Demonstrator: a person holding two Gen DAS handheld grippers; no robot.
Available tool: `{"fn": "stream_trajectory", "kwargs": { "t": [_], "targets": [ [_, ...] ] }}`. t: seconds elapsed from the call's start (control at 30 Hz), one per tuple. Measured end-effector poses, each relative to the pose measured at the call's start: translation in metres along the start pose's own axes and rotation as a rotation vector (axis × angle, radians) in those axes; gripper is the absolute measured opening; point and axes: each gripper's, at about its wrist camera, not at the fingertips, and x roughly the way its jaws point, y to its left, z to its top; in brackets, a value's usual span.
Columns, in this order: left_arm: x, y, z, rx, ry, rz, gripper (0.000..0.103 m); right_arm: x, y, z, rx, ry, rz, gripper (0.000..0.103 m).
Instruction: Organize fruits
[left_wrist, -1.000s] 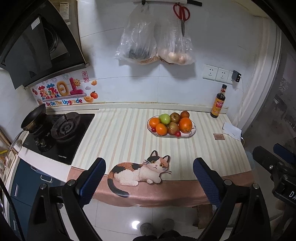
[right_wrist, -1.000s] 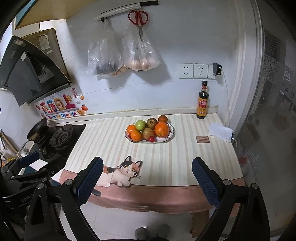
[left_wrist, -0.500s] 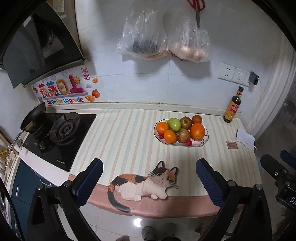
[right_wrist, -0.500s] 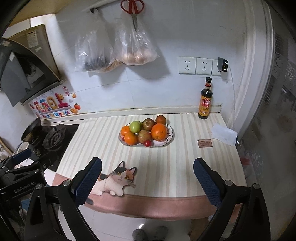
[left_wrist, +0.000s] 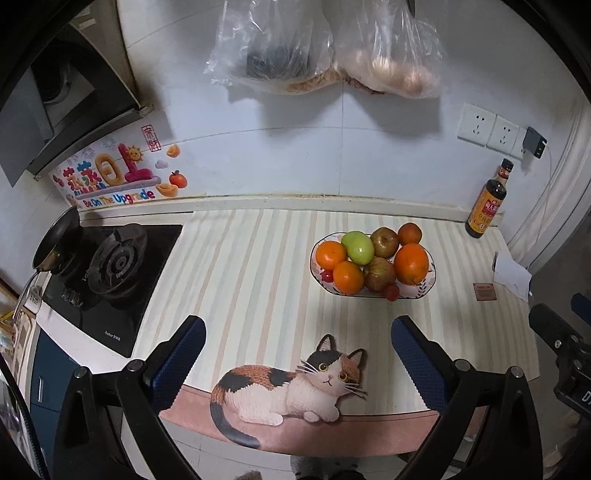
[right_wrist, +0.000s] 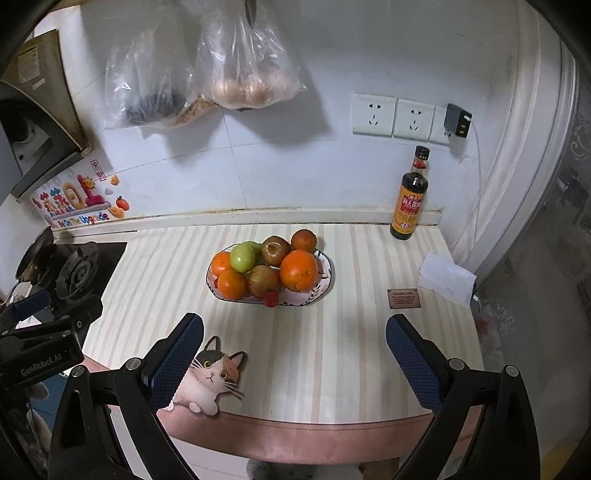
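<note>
A white oval plate (left_wrist: 430, 280) (right_wrist: 321, 288) on the striped counter holds several fruits: a large orange (left_wrist: 411, 263) (right_wrist: 298, 270), smaller oranges (left_wrist: 347, 277), a green apple (left_wrist: 357, 247) (right_wrist: 242, 256), brownish apples (right_wrist: 275, 250) and small red fruits (right_wrist: 270, 298). My left gripper (left_wrist: 297, 349) is open and empty, over the counter's front edge, well short of the plate. My right gripper (right_wrist: 294, 347) is open and empty, also near the front edge, in front of the plate.
A gas stove (left_wrist: 110, 266) with a small pan (left_wrist: 55, 240) stands at the left. A soy sauce bottle (right_wrist: 412, 195) stands at the back right by the wall, a white paper (right_wrist: 447, 278) and a small card (right_wrist: 403, 298) lie at the right. Plastic bags (right_wrist: 243, 70) hang on the wall.
Both grippers have moved forward and closer to the counter; the plate of fruit looks larger. Both stay open and empty.
</note>
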Motion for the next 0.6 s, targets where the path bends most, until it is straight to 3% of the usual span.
{"fn": "stream_trajectory", "kwargs": {
  "t": [0.27, 0.6],
  "targets": [
    [0.012, -0.006, 0.007, 0.006, 0.025, -0.011, 0.103, 0.029, 0.004, 0.004, 0.009, 0.054, 0.015, 0.101],
    [0.011, -0.006, 0.010, -0.007, 0.035, -0.040, 0.103, 0.029, 0.003, 0.007, 0.019, 0.063, 0.021, 0.101]
  ]
}}
